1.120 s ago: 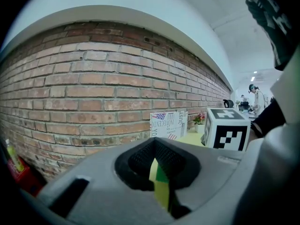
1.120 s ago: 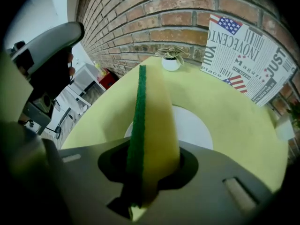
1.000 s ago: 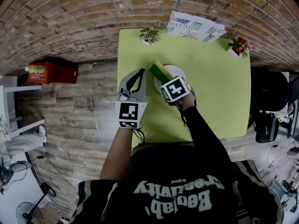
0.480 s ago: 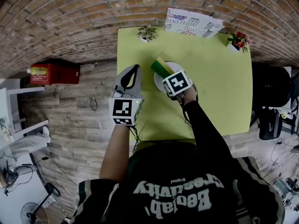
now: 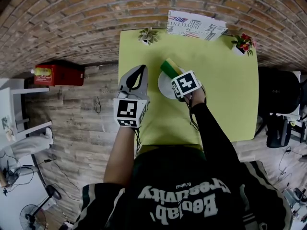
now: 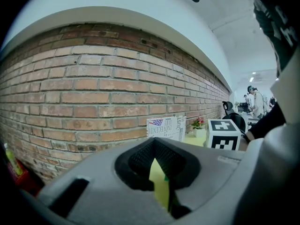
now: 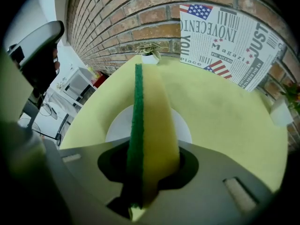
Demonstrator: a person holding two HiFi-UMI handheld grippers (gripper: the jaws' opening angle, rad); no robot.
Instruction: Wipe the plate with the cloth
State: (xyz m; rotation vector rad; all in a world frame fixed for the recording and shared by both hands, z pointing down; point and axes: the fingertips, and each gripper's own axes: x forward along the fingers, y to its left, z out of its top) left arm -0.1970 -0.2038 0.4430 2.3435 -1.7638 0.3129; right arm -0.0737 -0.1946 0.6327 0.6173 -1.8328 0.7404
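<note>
Clamping a sponge (image 7: 152, 116) at the plate (image 7: 117, 125), right gripper (image 5: 176, 76) faces "JUST" sign (image 7: 229, 32).

The round white plate (image 5: 164, 88) lay flat on the bench (image 5: 225, 97). The yellow cloth (image 5: 170, 67) with a green side stood on edge over it, pinched in the right claw (image 5: 176, 76).

A yellow-green table (image 5: 225, 104) stands against a curved brick wall (image 5: 72, 13). At the table's far edge a newspaper-print card (image 5: 195, 25) leans on the bricks. A small green potted plant (image 5: 147, 35) sits at the far left corner, and a red-flowered potted plant (image 5: 244, 43) at the far right corner. A red box (image 5: 60, 74) lies on the wooden floor (image 5: 72, 123) beyond the table's left edge. A black chair (image 5: 276, 97) stands beyond its right edge.
</note>
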